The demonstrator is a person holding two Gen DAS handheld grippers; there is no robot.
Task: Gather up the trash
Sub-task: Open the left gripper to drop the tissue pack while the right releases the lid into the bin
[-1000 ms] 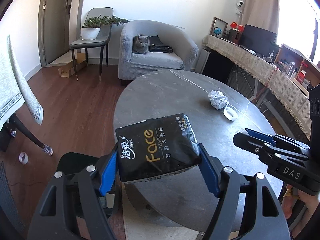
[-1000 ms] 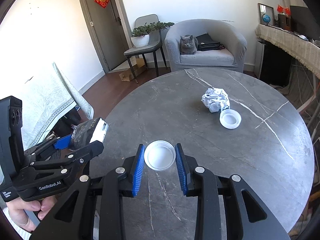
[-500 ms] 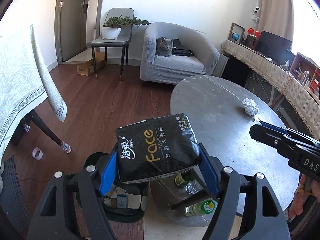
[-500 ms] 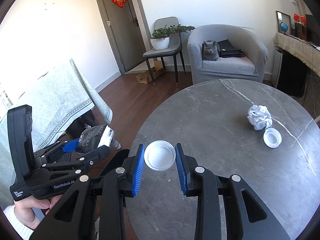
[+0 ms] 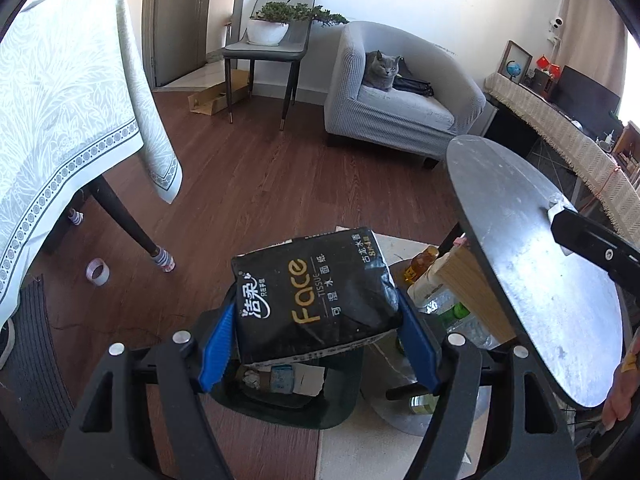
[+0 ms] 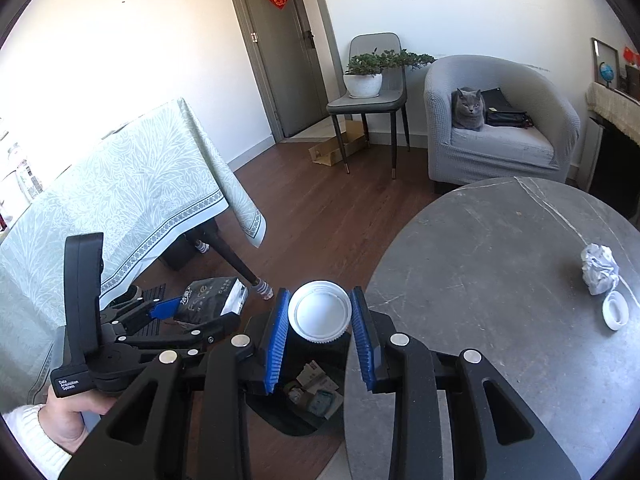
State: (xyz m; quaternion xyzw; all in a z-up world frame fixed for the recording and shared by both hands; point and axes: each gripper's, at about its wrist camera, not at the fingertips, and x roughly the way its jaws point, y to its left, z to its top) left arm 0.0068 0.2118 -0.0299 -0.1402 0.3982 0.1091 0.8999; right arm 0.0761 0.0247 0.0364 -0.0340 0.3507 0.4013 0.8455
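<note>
Tissue pack (image 5: 316, 300), lower centre of the left view: we hold it in the left gripper (image 5: 316, 336) by its sides, above the bin (image 5: 340, 408). It looks soft, light and crinkly. Right gripper (image 6: 320, 336) clamps a white lid (image 6: 320, 312) by its rim; we judge it rigid and light.

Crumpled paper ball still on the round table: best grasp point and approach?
Grip the crumpled paper ball across its middle, coming from above with the jaws straddling its left and right flanks. It is an irregular lump with no handle, resting on the round table. Keep off its near side: the white cap lies right against it there.
</note>
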